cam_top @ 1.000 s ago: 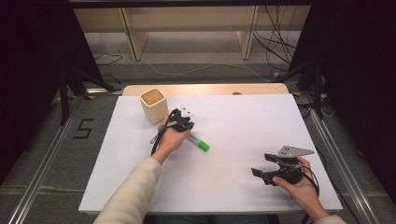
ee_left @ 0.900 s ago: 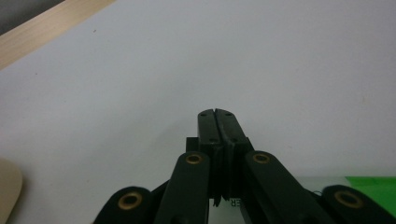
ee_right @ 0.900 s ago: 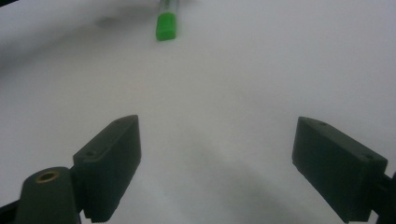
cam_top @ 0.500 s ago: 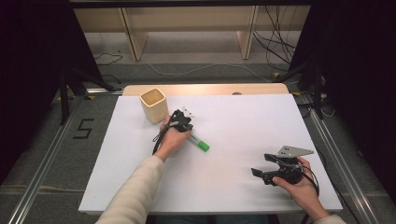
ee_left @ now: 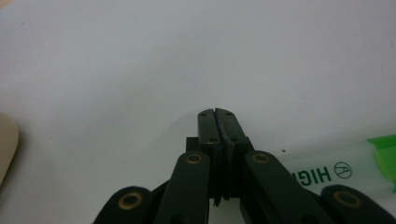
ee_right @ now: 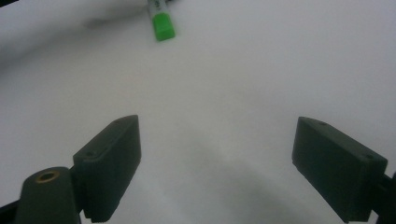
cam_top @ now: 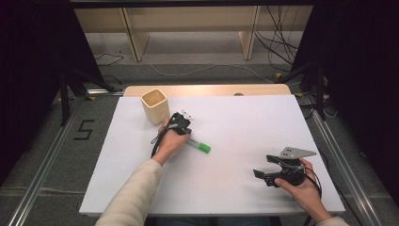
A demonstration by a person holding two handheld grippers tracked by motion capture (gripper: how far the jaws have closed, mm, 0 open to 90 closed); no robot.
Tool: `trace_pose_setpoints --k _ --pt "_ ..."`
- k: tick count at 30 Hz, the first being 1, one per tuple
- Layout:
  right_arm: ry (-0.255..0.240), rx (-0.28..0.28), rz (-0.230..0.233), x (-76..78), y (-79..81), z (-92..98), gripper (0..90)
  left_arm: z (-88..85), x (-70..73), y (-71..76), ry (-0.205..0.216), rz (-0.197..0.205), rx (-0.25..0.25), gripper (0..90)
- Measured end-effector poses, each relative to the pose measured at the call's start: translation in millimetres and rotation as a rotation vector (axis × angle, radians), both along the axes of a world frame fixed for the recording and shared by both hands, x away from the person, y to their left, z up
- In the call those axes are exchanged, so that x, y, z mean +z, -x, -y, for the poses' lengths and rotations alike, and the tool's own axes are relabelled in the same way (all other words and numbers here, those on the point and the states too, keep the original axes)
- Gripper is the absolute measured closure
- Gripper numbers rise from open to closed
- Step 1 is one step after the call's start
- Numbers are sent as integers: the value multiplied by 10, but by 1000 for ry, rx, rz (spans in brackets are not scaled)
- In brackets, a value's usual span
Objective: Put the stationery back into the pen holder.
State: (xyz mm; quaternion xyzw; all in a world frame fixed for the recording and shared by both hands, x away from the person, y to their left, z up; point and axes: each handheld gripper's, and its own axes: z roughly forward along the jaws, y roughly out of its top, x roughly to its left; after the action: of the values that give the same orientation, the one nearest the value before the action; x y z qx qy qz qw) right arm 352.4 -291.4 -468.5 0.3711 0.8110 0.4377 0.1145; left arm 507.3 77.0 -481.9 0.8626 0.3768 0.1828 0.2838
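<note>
Green-capped highlighter reads "HIG" beside closed left tongs.

Even overhead light leaves the white desk bright against dark surroundings; shadows are soft. Both gripper views are soft-focused, the near black jaws blurred, with greyish falloff toward the corners

A pale wooden cup stands upright near the far left of the white table. Behind the table, cables trail across the floor.
</note>
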Motion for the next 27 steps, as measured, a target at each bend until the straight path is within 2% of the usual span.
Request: trace_pose_setpoints --k 7,14,27 --pt "2 -2 0 3 3 0 163 -18 7 34 -10 -6 -2 900" --pt "2 2 5 1 0 -1 163 -39 4 65 1 -9 1 900" --pt "4 -2 -1 5 7 0 163 -90 25 242 -6 -43 3 900"
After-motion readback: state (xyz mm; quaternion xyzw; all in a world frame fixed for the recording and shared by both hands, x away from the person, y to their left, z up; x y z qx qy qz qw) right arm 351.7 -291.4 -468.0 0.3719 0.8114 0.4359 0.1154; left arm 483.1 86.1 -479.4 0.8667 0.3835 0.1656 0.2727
